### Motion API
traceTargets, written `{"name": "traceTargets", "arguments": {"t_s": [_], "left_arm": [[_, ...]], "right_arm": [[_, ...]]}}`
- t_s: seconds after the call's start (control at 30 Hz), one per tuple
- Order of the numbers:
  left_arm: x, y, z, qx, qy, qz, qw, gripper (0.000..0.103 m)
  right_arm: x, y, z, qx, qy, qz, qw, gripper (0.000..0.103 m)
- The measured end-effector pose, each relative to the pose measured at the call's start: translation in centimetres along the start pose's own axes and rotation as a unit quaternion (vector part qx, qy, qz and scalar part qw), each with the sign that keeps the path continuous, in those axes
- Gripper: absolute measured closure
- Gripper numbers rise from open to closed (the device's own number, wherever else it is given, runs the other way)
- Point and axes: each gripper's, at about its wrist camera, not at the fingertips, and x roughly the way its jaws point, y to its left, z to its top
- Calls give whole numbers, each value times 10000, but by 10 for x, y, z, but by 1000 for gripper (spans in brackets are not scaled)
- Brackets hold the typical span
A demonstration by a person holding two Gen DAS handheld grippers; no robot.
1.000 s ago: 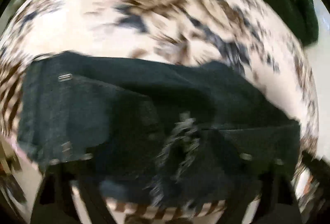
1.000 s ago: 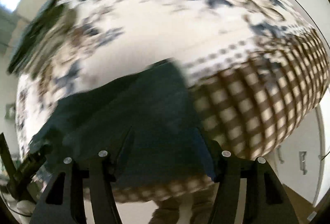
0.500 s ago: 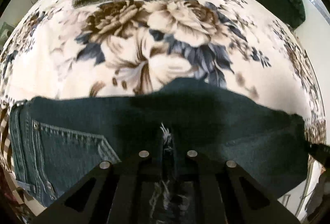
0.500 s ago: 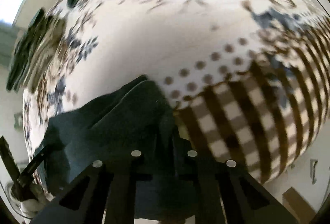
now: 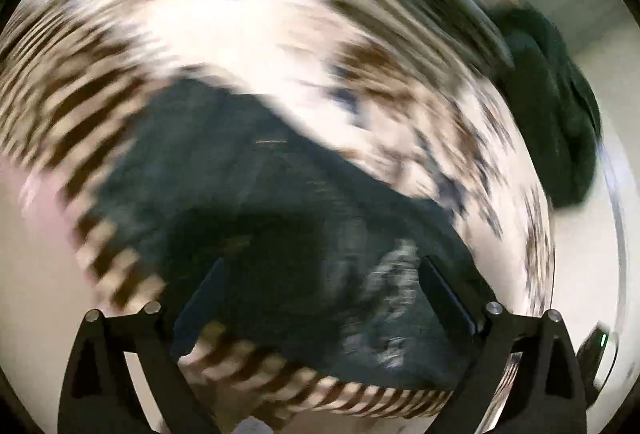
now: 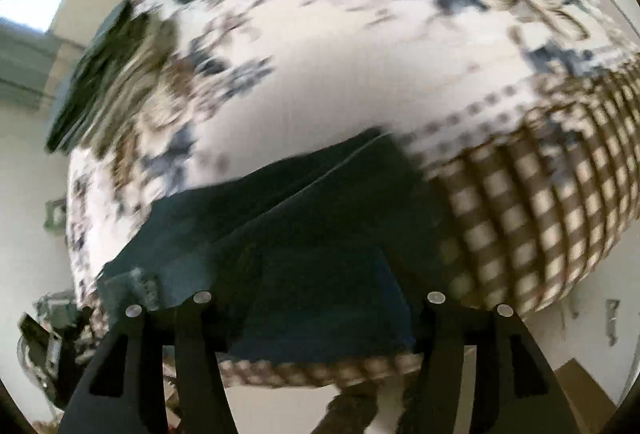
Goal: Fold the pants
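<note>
Dark teal jeans (image 6: 304, 218); floral cloth (image 6: 340, 46), checked border (image 6: 540, 202), seemingly brown.

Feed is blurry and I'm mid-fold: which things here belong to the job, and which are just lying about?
Job: dark jeans; left gripper, right gripper, both open above them.
Lying about: dark green garment; stack of folded clothes; floral tablecloth.

One pair of pants (image 5: 280, 202), two tools (image 5: 320, 294).

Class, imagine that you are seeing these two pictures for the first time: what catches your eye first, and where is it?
The dark blue denim pants lie low in both views, near the table edge. Under them spreads a cream tablecloth with brown and blue flowers and a brown checked border. A heap of dark green clothes sits at the far side.
</note>
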Motion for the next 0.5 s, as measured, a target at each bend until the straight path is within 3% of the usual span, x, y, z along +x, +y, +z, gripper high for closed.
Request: {"name": "traceTargets", "arguments": {"t_s": [0.1, 0.2, 0.37, 0.5], "left_arm": [[-13, 56, -8, -1014, -380, 259, 9938, 6], [-1, 95, -7, -1776, -360, 73, 9834, 6], [34, 113, 6, -2032, -333, -500, 9773, 7], [55, 123, 19, -2244, -423, -552, 9720, 7]], "right_arm": [[19, 34, -23, -193, 235, 148, 9994, 42], [49, 60, -41, -305, 593, 57, 9978, 42], [85, 86, -50, -314, 875, -34, 9957, 42], [101, 102, -50, -412, 965, -89, 9944, 42]]}}
